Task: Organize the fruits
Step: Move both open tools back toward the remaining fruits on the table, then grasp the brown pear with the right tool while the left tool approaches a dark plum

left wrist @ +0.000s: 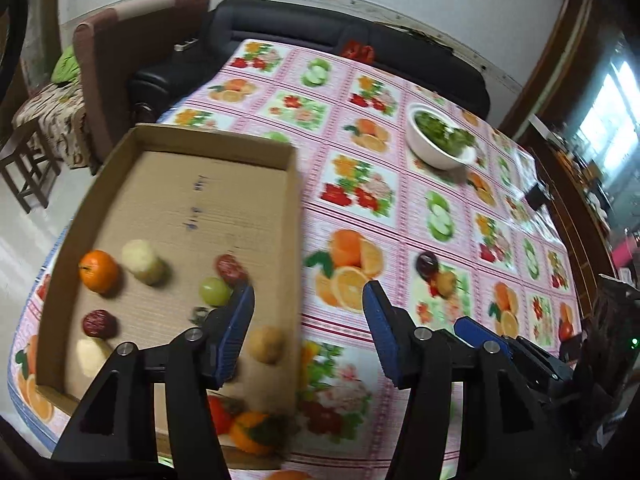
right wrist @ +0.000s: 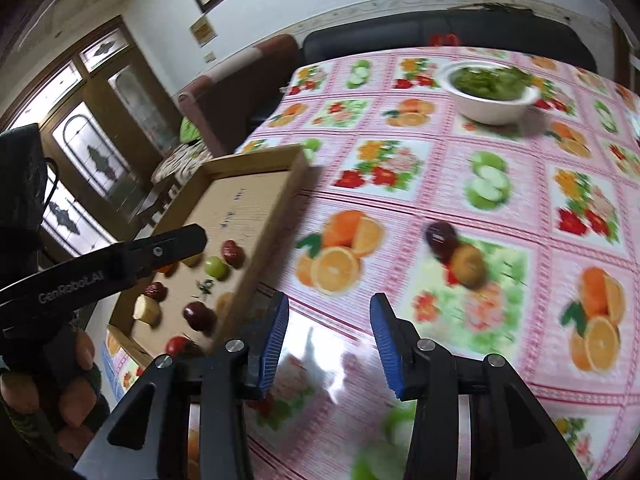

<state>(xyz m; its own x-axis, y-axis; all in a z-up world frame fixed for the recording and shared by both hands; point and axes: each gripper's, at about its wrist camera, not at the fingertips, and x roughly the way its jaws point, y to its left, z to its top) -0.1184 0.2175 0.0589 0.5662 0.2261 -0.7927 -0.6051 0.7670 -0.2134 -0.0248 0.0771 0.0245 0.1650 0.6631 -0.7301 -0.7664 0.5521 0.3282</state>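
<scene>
At the left of the left wrist view, a shallow cardboard tray (left wrist: 216, 136) holds most of the fruit: a tangerine (left wrist: 98, 271), a green grape (left wrist: 215, 291), a red date (left wrist: 98, 323) and others. The left gripper (left wrist: 308, 334) hangs over the tray's right wall, jaws apart and empty. In the right wrist view, a dark plum (right wrist: 441, 239) and a brownish fruit (right wrist: 467, 265) touching it lie on the fruit-print tablecloth (right wrist: 540, 216), right of centre, well apart from the tray. The right gripper (right wrist: 329, 340) hovers below them, jaws apart and empty. Closing on one round fruit could nudge its neighbour rolling across the slick cloth; motion blur hints at haste.
</scene>
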